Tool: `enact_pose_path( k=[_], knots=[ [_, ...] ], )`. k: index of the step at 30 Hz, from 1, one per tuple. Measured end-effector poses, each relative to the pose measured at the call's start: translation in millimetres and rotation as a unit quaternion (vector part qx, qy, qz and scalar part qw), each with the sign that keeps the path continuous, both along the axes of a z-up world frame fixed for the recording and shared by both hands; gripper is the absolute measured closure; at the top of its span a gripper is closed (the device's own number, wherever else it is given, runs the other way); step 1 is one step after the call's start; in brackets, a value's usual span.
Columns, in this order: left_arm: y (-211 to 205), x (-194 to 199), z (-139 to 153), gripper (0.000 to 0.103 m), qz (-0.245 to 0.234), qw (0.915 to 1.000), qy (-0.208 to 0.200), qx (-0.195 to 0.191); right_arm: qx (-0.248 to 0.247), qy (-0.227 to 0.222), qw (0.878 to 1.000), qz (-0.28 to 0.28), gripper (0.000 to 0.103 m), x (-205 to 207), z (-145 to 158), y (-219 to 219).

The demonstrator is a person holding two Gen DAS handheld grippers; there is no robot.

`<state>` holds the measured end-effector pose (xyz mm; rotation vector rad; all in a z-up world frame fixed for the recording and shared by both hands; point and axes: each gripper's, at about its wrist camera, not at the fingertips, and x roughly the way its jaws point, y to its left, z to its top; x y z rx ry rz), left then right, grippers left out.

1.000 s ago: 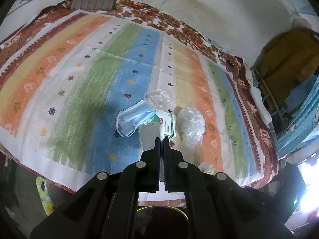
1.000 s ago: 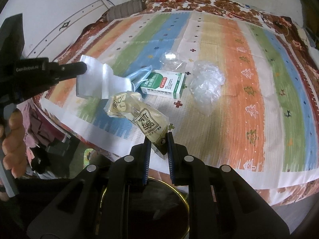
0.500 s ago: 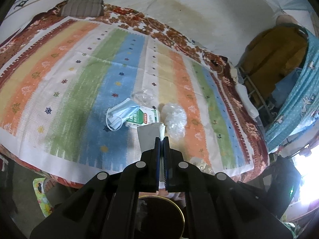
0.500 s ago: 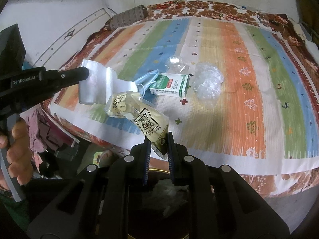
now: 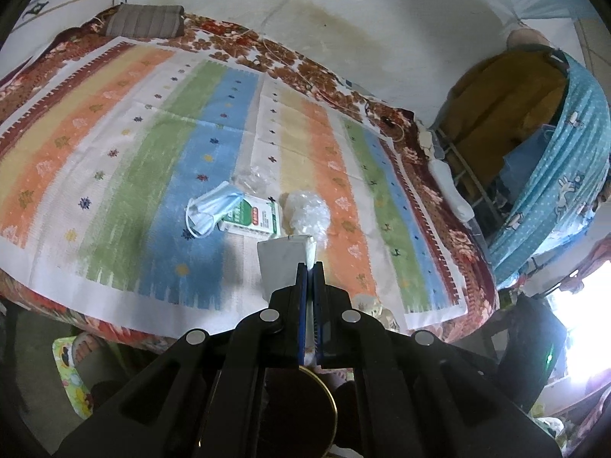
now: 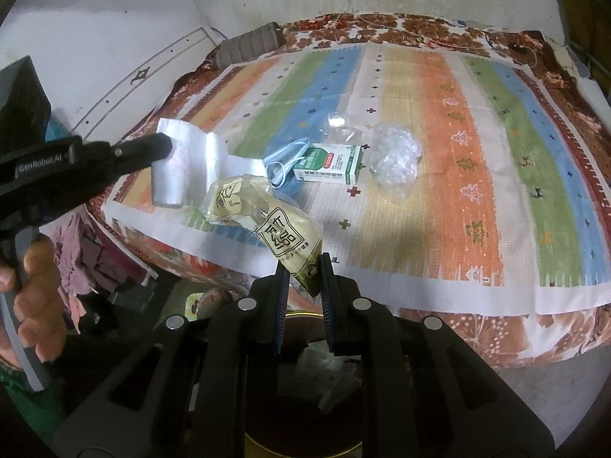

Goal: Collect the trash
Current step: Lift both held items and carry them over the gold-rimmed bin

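My left gripper (image 5: 310, 267) is shut on a white plastic bag (image 5: 284, 263), held above the bed's near edge; the bag also shows in the right wrist view (image 6: 187, 168). My right gripper (image 6: 303, 271) is shut on a beige snack wrapper (image 6: 267, 221) and holds it above a gold-rimmed bin (image 6: 305, 381). On the striped bedspread (image 6: 439, 152) lie a blue face mask (image 5: 214, 212), a green-and-white box (image 5: 254, 219), a crumpled clear plastic wrap (image 5: 309, 213) and a small clear piece of plastic (image 5: 252, 183).
The bed stands against a white wall, with a grey pillow (image 5: 147, 21) at its far left corner. A blue cloth and a yellow garment (image 5: 508, 114) hang at the right. The bin also shows in the left wrist view (image 5: 301, 412). A patterned slipper (image 5: 74, 374) lies on the floor.
Both grippers have drawn back and up from the bed, each keeping its hold. The bed's items look smaller, and the bin is more in view under the right gripper.
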<state>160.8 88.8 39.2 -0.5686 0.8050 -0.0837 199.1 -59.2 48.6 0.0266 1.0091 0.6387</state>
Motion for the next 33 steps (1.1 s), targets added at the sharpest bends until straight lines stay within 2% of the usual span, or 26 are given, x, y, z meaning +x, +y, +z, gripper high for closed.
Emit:
enact_pose_path(
  k=[9,15,33],
  knots=[
    [-14,-30,1,0.101,-0.017,0.9997,-0.013,-0.012,0.006,-0.002,1.0,0.004,0.089,-20,1,-8],
    [-23,-42,1,0.101,-0.025,0.9995,-0.018,-0.003,0.01,-0.005,1.0,0.004,0.089,-36,0,-14],
    [-39,-74,-28,0.101,-0.035,0.9993,0.011,-0.005,-0.008,0.015,1.0,0.002,0.089,-81,-28,-34]
  ],
)
